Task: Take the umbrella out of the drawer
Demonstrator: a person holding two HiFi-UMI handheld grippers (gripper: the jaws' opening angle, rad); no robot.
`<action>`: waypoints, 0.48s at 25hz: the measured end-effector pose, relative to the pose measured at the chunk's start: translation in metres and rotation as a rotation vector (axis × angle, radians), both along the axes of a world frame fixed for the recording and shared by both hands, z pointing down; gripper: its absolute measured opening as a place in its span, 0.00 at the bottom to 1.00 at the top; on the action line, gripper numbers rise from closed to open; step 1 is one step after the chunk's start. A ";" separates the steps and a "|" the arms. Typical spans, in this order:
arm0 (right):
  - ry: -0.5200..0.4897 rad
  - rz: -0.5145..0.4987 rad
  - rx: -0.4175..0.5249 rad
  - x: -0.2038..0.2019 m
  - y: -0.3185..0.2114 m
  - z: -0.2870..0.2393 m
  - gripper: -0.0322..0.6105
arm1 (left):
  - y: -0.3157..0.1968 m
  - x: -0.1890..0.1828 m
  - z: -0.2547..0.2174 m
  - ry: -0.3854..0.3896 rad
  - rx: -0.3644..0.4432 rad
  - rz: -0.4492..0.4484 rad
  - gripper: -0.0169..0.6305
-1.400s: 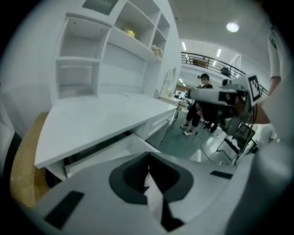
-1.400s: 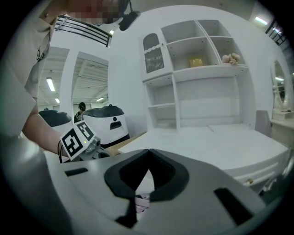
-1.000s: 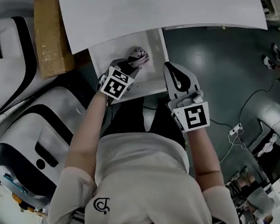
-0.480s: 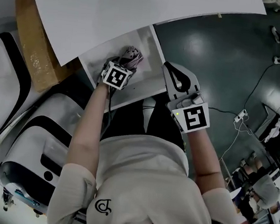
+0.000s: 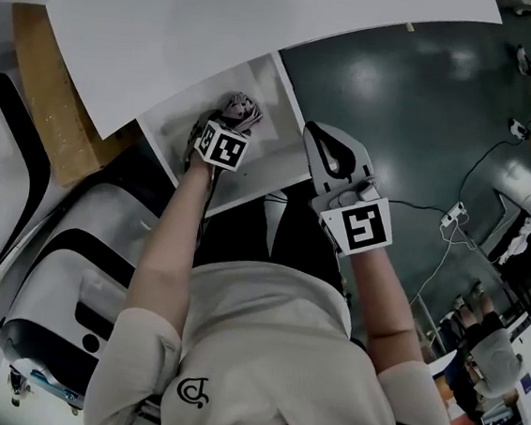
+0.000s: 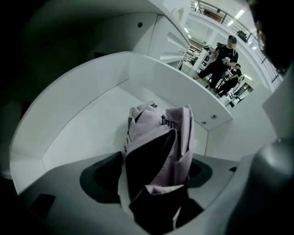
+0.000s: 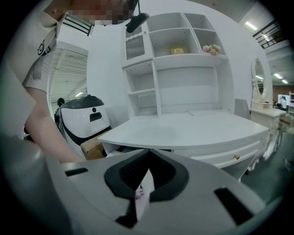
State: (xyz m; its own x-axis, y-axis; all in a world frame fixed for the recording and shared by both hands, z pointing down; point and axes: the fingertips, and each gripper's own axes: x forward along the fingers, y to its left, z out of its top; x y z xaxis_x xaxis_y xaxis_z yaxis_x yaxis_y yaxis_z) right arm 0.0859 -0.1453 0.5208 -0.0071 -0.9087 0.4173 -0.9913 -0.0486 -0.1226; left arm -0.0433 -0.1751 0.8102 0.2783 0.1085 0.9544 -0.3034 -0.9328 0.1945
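Observation:
A folded lilac-and-black umbrella (image 5: 242, 112) lies in the open white drawer (image 5: 286, 105) under the desk top. My left gripper (image 5: 219, 132) points steeply down into the drawer, right over it. In the left gripper view the umbrella (image 6: 161, 147) sits between the widely spread jaws of the left gripper (image 6: 151, 167), which is open, and I see no pad pressing on the fabric. My right gripper (image 5: 317, 133) hangs outside the drawer's right front corner. Seen in its own view, the right gripper (image 7: 148, 153) is shut with its tips together and nothing between them.
The white desk top (image 5: 219, 23) overhangs the drawer's back. A cardboard box (image 5: 47, 90) and white-and-black machine housings (image 5: 71, 271) stand at the left. Cables and a power strip (image 5: 452, 217) lie on the dark floor at right. A white shelf unit (image 7: 183, 69) rises behind the desk.
My left gripper has sunk deeper into the drawer and now stands over the umbrella. The right gripper has dropped a little and stays beside the drawer's corner.

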 end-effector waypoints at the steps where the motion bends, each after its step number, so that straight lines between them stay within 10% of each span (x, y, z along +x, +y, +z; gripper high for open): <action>1: -0.005 0.016 -0.001 0.005 0.002 0.002 0.06 | -0.003 -0.001 0.001 -0.005 0.020 0.001 0.60; 12: -0.027 0.074 -0.049 0.026 0.030 0.018 0.06 | -0.011 -0.004 0.000 -0.045 0.101 -0.036 0.40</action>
